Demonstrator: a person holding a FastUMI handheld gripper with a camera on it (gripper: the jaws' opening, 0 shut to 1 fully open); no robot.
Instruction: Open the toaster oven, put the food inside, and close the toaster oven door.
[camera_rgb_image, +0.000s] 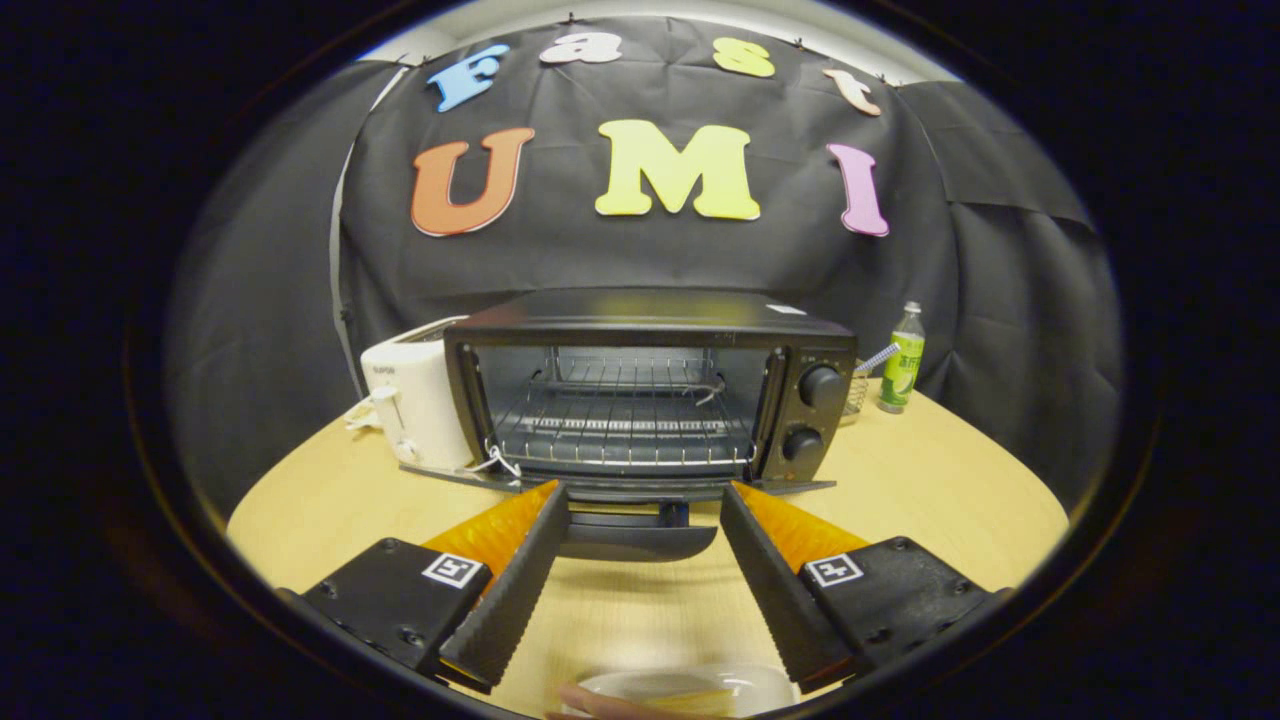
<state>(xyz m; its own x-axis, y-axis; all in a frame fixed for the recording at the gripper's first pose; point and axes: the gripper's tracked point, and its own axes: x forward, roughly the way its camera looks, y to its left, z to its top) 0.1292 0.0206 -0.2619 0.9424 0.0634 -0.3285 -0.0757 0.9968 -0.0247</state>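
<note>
Held above the wooden table (930, 480), the gripper (645, 495) has its two fingers spread wide apart with nothing between them but bare tabletop and the oven's lowered door. Just ahead of the fingertips stands the toaster oven (650, 390), its door (640, 535) folded down flat toward the gripper so that the handle lies in the gap between the fingers. The oven's cavity is open to view, with a wire rack (620, 415) inside and two knobs (820, 385) on its right panel. Close under the gripper, behind the fingertips, a pale plate (690, 690) carries something yellowish that is too blurred to name, and part of a hand touches its near rim. A white toaster (415, 400) stands just beside the oven's left side, and a green bottle (903, 360) stands beyond the oven on its right.
</note>
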